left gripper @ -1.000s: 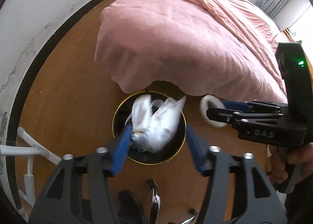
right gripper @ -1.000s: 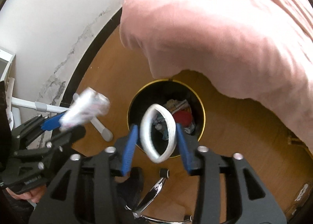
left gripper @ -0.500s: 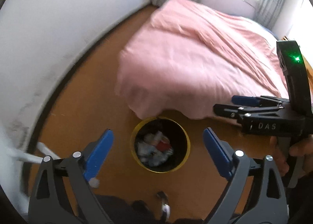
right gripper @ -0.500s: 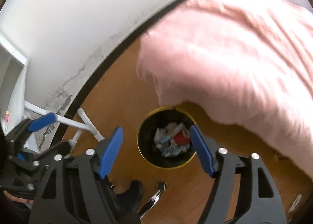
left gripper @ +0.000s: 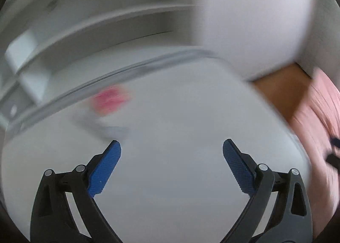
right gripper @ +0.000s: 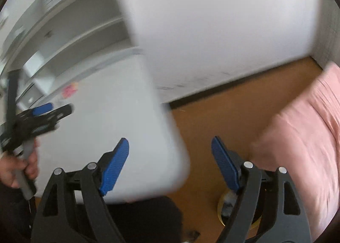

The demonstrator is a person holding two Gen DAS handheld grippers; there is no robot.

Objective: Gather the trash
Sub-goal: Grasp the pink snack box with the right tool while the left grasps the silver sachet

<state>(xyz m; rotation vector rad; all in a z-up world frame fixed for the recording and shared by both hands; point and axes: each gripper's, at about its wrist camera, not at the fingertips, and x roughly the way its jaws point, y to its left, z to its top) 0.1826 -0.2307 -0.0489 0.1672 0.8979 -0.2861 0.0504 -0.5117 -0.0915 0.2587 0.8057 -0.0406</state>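
Note:
My left gripper (left gripper: pixel 171 147) is open and empty, above a white table (left gripper: pixel 180 179). A blurred pink piece of trash (left gripper: pixel 110 100) and a pale scrap (left gripper: pixel 106 128) lie on the table ahead of its left finger. My right gripper (right gripper: pixel 170 145) is open and empty, over the table's corner (right gripper: pixel 127 126) and the wooden floor. The black bin with a gold rim (right gripper: pixel 227 204) shows partly behind its right finger, low on the floor. The left gripper also shows in the right wrist view (right gripper: pixel 42 113), with the pink trash (right gripper: pixel 70 90) beyond it.
White shelves (left gripper: pixel 85 20) stand behind the table against a white wall (right gripper: pixel 212 30). A bed with a pink cover (right gripper: pixel 308 136) is at the right. Wooden floor (right gripper: pixel 223 115) lies between table and bed. Both views are motion-blurred.
Both grippers dropped their trash into the bin and opened. Both have since swung up and left from the bin to the white table.

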